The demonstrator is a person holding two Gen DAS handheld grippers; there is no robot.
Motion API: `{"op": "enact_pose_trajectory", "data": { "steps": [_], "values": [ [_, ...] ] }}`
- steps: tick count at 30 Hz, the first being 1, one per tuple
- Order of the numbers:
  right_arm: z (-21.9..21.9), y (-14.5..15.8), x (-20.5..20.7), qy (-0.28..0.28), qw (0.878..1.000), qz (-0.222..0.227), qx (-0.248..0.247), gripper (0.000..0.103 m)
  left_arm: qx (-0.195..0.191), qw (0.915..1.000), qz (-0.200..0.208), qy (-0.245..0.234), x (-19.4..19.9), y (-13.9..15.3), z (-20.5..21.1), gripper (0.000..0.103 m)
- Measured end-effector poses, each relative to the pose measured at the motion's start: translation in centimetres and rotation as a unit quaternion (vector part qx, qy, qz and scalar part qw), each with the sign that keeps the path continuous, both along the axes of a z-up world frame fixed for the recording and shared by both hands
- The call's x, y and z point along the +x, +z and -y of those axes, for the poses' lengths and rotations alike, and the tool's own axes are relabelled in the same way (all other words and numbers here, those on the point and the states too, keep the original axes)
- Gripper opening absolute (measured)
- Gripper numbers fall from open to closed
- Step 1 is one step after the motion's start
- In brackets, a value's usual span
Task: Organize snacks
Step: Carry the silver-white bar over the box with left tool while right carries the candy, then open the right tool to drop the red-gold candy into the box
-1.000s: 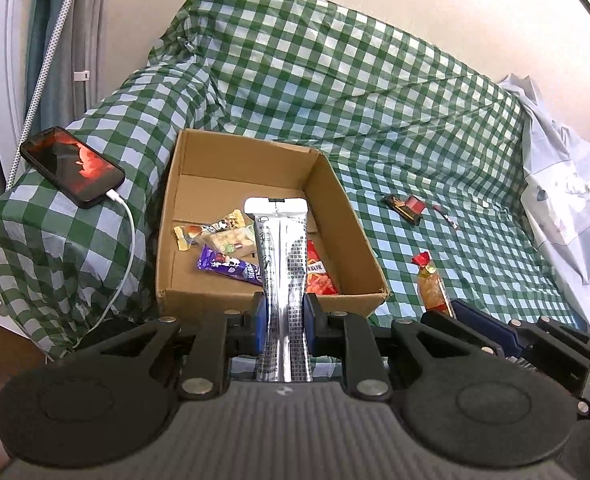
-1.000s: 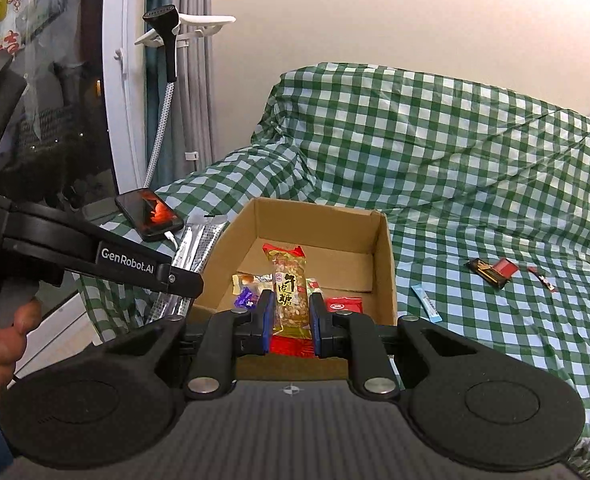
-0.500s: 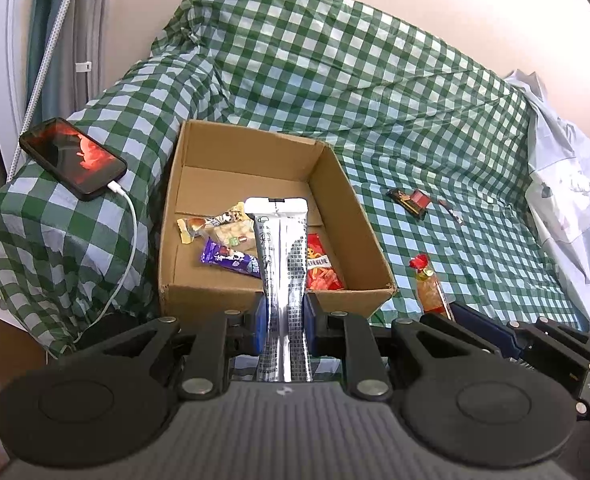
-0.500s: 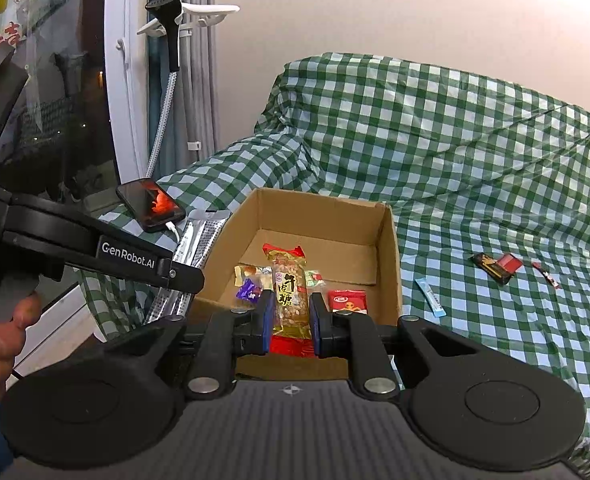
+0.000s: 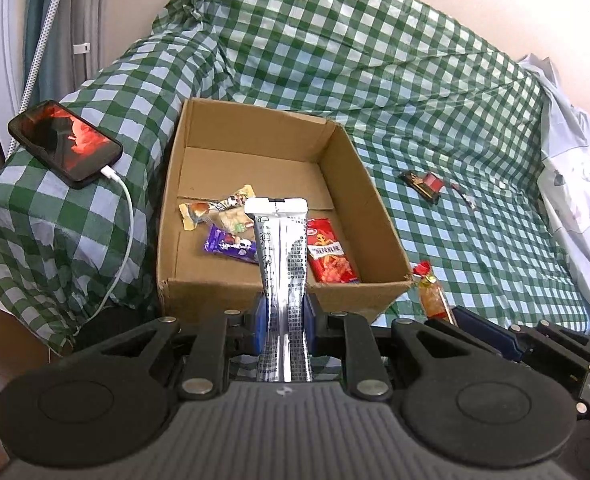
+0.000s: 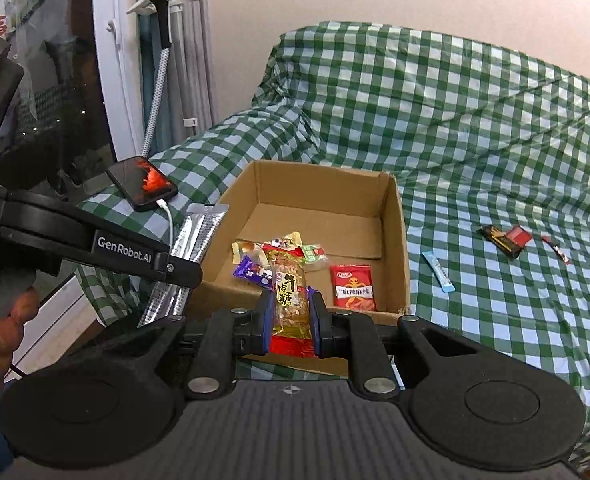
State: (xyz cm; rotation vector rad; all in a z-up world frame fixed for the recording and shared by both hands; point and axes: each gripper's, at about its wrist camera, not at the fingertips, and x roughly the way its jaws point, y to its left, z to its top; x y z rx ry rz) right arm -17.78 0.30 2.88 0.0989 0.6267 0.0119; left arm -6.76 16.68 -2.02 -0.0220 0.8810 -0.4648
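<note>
Both grippers have come closer to the cardboard box (image 5: 271,292) since a second ago, and it now fills more of each view.

The left gripper (image 5: 283,322) has its fingers nearly closed on a long silver foil snack packet (image 5: 281,256), the blue pads pressing its lower part from both sides. The packet stands up out of the fingers, and its flat top edge overlaps the box interior in the view. The right gripper (image 6: 291,320) is likewise clamped narrowly on a clear-wrapped peanut candy bar with a red end (image 6: 291,300), which points toward the near wall of the box.

Inside the box, toward its near half, lie a red chip packet (image 5: 331,258), a purple candy wrapper (image 5: 231,246) and a few small beige wrapped snacks (image 5: 215,210). The far half of the box floor is bare.

The box sits on a sofa under a green checked cover (image 6: 475,128). To the right of the box on the seat lie a light blue stick sachet (image 6: 438,271), a black and red wrapper (image 6: 505,238) and, farther right, a thin red stick (image 6: 557,251). On the armrest to the left rests a smartphone (image 5: 65,144), plugged into a white cable (image 5: 125,236).
</note>
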Motion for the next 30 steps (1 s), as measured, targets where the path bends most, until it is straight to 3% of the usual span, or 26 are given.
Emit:
{"op": "enact_pose_trajectory", "data": {
  "steps": [13, 20, 30],
  "values": [
    [2.5, -0.9, 5.1, -0.03, 0.999, -0.009, 0.017, 0.018, 0.014, 0.9998, -0.007, 0.008, 6.1, 0.2, 2.2, 0.021],
    [3.6, -1.8, 9.6, -0.029, 1.0, -0.001, 0.001, 0.008, 0.022, 0.9996, -0.007, 0.018, 10.8, -0.6, 3.9, 0.021],
    [9.1, -4.1, 13.3, -0.1, 0.994, -0.027, 0.022, 0.006, 0.028, 0.9987, -0.021, 0.037, 16.3, -1.9, 4.2, 0.021]
  ]
}}
